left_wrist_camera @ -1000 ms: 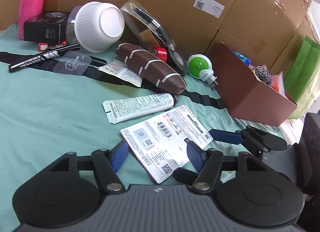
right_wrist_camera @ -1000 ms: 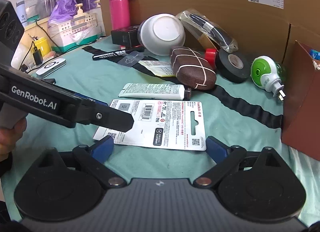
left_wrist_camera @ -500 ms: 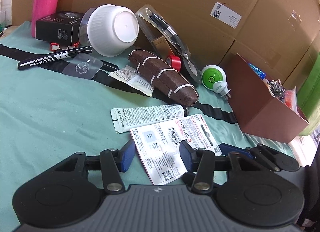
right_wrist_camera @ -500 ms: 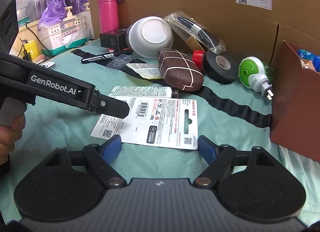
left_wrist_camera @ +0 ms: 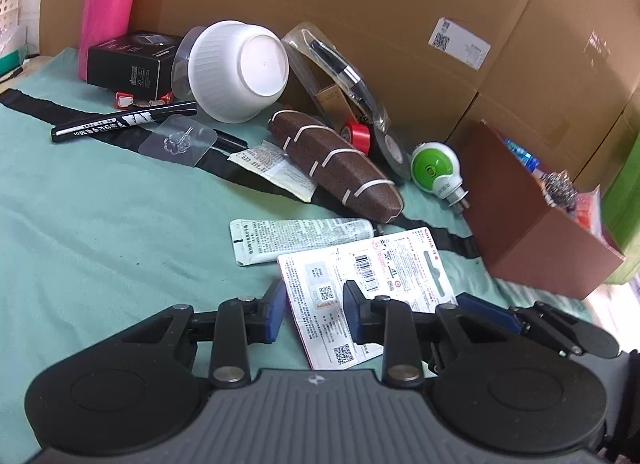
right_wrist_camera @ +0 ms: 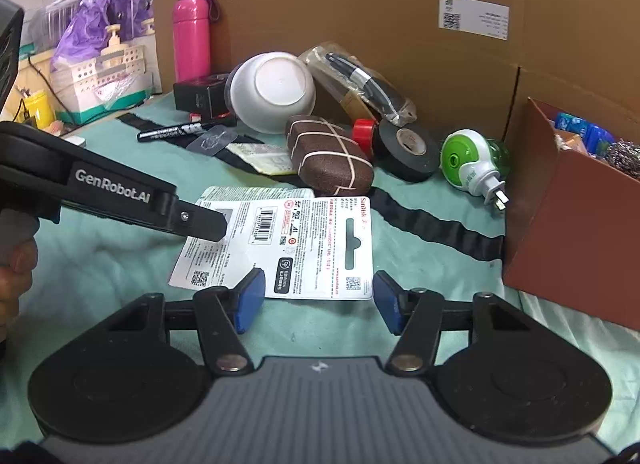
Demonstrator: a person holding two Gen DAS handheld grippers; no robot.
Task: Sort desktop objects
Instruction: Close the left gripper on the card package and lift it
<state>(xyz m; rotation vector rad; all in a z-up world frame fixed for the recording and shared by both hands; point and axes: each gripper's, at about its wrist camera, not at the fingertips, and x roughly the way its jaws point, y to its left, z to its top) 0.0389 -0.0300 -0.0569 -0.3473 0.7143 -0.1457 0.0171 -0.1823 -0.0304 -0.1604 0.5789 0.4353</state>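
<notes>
**Down on the green cloth, both grippers work at the memory-card pack**

Down at the near edge of the green cloth we have the white memory-card pack lying flat, just in front of the glue tube and short of the brown case. Our left gripper straddles one end of the pack, and its jaws have just been closing; the card sits between the blue pads, but we can't yet see them pressing on it, so we call it not gripped. Our right gripper hangs just beside the pack's near edge, its jaws also just narrowed, with nothing between them but cloth.

Step in hand, as we read it: picking up the pack, one piece of the desk clutter, with the brown box at the right looking like the likely bin, since it already holds odds and ends.

Next move calls for care. The pack is thin and flat against soft cloth, so one pad has to get under an edge before the pinch lands. Maybe the right gripper steadies or lifts the near edge while the left one bites. Then lift, carry right, clear the green plug.
</notes>
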